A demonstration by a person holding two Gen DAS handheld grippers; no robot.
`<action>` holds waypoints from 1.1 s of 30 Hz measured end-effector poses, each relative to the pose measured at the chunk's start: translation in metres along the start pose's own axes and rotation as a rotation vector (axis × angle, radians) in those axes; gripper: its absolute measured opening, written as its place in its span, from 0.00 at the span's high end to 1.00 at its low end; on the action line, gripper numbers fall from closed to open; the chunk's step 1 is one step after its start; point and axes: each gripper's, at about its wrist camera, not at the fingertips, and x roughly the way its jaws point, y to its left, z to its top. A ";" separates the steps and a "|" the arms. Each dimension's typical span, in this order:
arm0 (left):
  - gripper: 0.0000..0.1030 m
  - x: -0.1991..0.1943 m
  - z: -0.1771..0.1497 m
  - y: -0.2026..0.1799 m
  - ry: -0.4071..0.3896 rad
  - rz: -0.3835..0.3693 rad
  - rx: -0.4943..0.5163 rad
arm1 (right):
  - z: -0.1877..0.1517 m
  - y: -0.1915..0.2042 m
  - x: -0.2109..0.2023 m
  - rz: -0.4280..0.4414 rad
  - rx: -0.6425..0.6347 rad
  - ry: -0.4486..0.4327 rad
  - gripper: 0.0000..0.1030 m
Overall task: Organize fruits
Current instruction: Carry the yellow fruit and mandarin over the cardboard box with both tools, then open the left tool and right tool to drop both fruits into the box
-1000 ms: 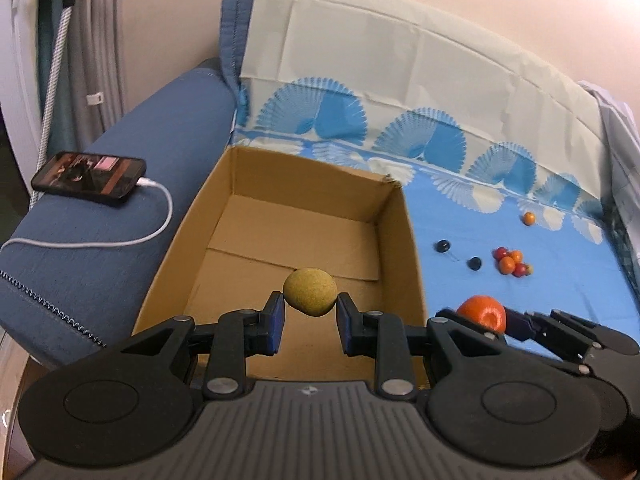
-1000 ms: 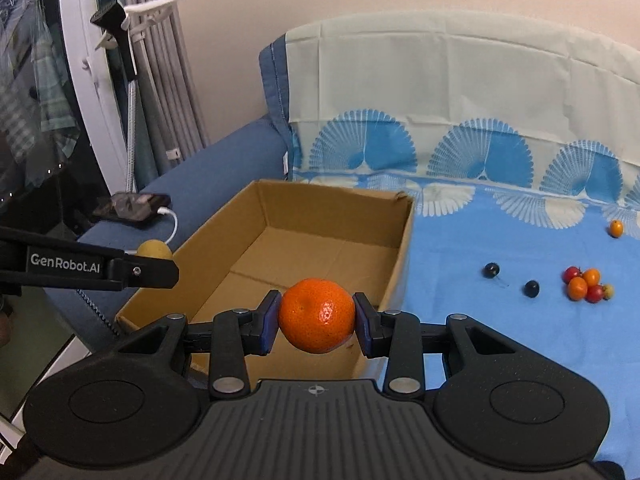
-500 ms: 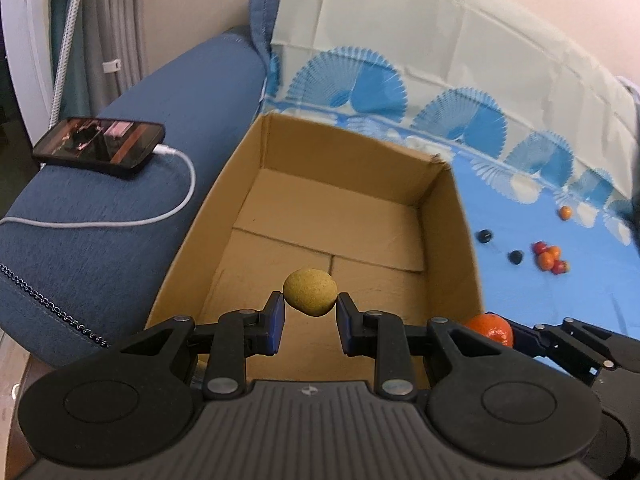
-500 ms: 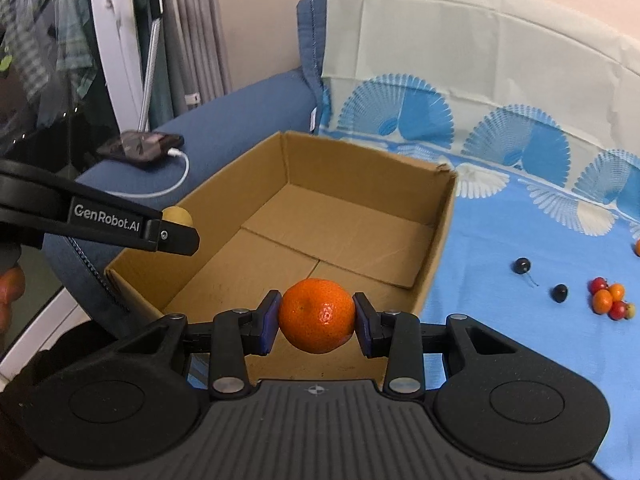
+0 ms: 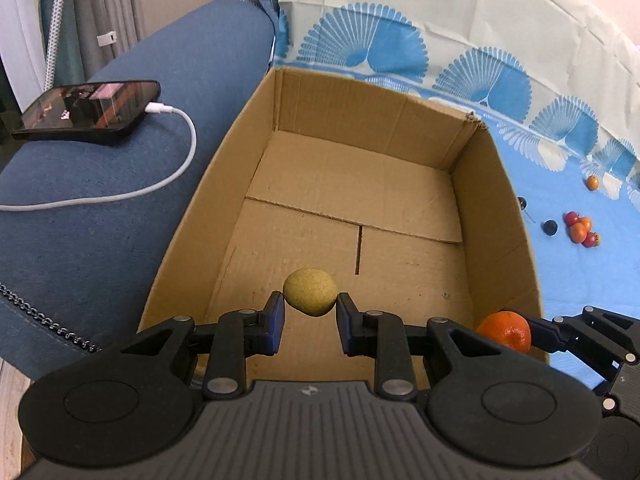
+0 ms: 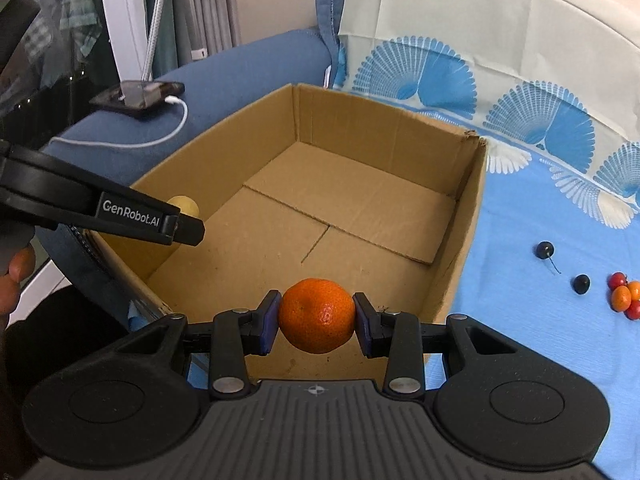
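Right wrist view alone shows a hand [image 6: 14,280] lower left.

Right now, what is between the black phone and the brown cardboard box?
In both wrist views, only the blue sofa arm and white charging cable lie between the black phone and brown cardboard box.

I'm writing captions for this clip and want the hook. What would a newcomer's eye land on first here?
First, the bright orange mandarin clamped in the right gripper over the near end of the open cardboard box. Next, the dull yellow-green fruit pinched in the left gripper above the same box floor. Last, the small cluster of red and orange cherry tomatoes on the blue cloth right of the box.
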 end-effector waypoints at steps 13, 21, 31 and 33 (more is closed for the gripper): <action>0.70 0.030 -0.008 0.002 0.078 0.020 0.011 | -0.009 -0.006 0.020 -0.018 -0.005 0.069 0.61; 0.70 0.043 -0.008 0.004 0.102 0.030 0.009 | -0.009 -0.004 0.025 -0.014 -0.017 0.072 0.61; 0.00 0.032 -0.005 -0.002 0.009 0.062 0.034 | -0.004 -0.006 0.018 -0.017 -0.020 0.021 0.23; 0.00 0.023 -0.002 -0.006 -0.008 0.060 0.061 | 0.001 -0.006 0.008 -0.023 -0.028 -0.009 0.13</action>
